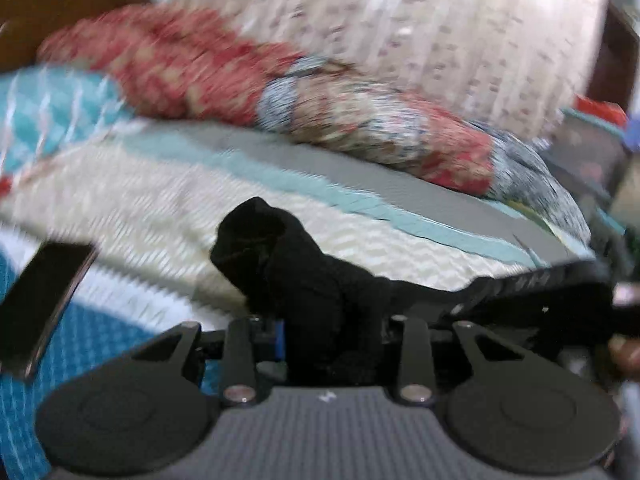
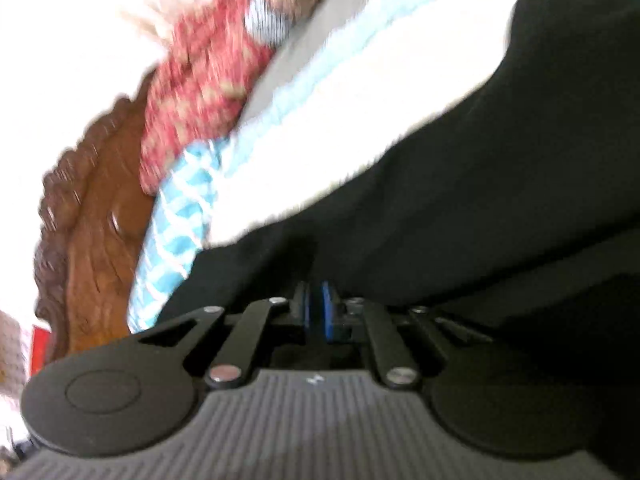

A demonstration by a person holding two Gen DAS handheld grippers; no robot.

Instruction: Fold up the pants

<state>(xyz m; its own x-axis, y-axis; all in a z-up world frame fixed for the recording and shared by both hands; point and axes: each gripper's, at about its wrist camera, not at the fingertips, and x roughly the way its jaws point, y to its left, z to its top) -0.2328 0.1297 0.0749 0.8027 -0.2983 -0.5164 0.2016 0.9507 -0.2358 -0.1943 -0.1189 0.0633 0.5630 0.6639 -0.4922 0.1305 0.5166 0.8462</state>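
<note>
Pants [image 1: 304,280], black ones, were bunched up right between the fingers of the left hand-held gripper [image 1: 320,336], which had pinched down on a thick wad of the fabric, so the jaws sat fairly narrow with cloth stuffed in the gap. From that clump a strip of the same fabric ran off to the right, looking pulled fairly taut just above the bed [image 1: 120,200]. Over in the right wrist view, the pants [image 2: 500,160] filled most of the right side as a big dark sheet, and the right hand-held gripper [image 2: 318,312] had its blue pads [image 2: 329,312] nearly together, clamped on the edge of the cloth. Bed cover was cream with teal stripes and a grey band. A red floral blanket [image 1: 200,68] lay rolled along the far side, a dark phone [image 1: 44,300] rested on the cover at left, and a carved wooden headboard [image 2: 92,220] showed too. Everything was pretty motion-blurred.
</note>
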